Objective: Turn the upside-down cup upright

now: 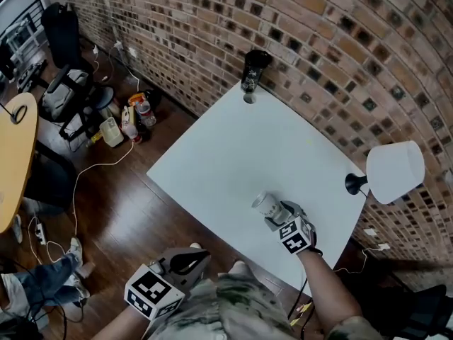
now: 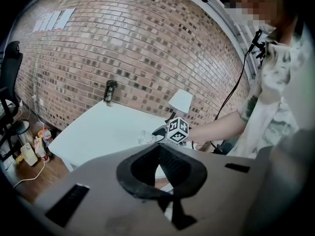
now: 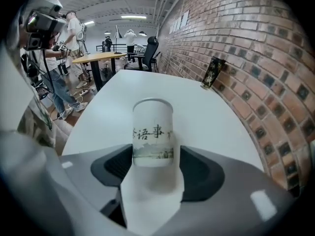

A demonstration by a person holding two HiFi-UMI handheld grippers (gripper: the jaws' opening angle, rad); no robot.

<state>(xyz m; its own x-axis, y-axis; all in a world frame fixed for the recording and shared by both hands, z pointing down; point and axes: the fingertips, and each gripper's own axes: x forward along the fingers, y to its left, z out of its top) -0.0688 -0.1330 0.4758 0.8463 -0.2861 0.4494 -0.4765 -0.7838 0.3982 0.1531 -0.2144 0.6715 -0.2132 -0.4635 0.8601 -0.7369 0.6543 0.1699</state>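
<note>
A white cup (image 1: 267, 204) with dark printed characters is clamped in my right gripper (image 1: 274, 211) above the near part of the white table (image 1: 226, 140). It is held tilted, roughly on its side, one round end pointing away from the gripper. In the right gripper view the cup (image 3: 152, 134) stands out between the jaws of that gripper (image 3: 154, 156), the lettering upright. The left gripper view shows the cup (image 2: 145, 138) clear of the tabletop. My left gripper (image 1: 200, 256) hangs off the table's near edge, shut and empty (image 2: 159, 148).
A dark tumbler (image 1: 253, 69) stands at the table's far edge by the brick wall. A white-shaded lamp (image 1: 394, 170) sits at the right edge. Bottles and bags (image 1: 124, 122) clutter the floor at left, beside a wooden round table (image 1: 14, 154).
</note>
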